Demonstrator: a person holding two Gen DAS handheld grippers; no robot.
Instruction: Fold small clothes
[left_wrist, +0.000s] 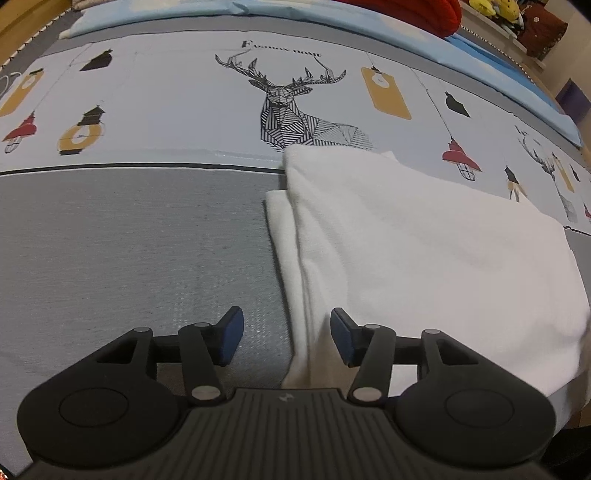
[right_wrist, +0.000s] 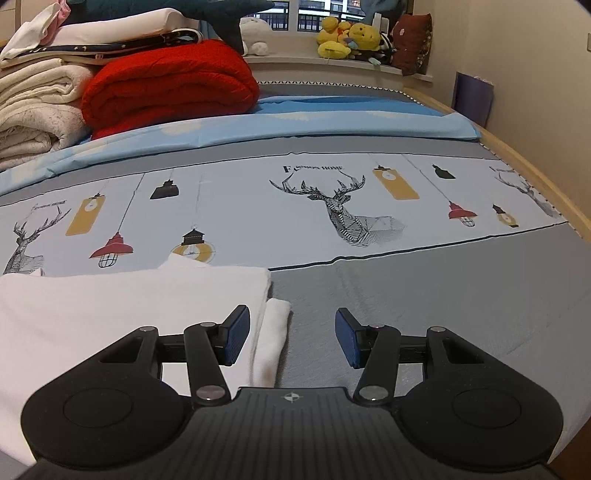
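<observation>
- Your left gripper (left_wrist: 287, 336) hangs over the left edge of the folded white garment (left_wrist: 424, 251), jaws about half open and holding nothing.
- The garment lies flat on the printed bed sheet (left_wrist: 147, 92), a lower layer peeking out along its edge.
- Your right gripper (right_wrist: 291, 338) hovers at the garment's right edge (right_wrist: 129, 306), also half open and empty.
- This fold looks laid and released; next, choose fresh edges to grip.

Left gripper (left_wrist: 287, 336) tilted steeply down, jaws apart, nothing pinched. Right gripper (right_wrist: 291, 338) angled lower-forward, jaws apart, empty.
</observation>
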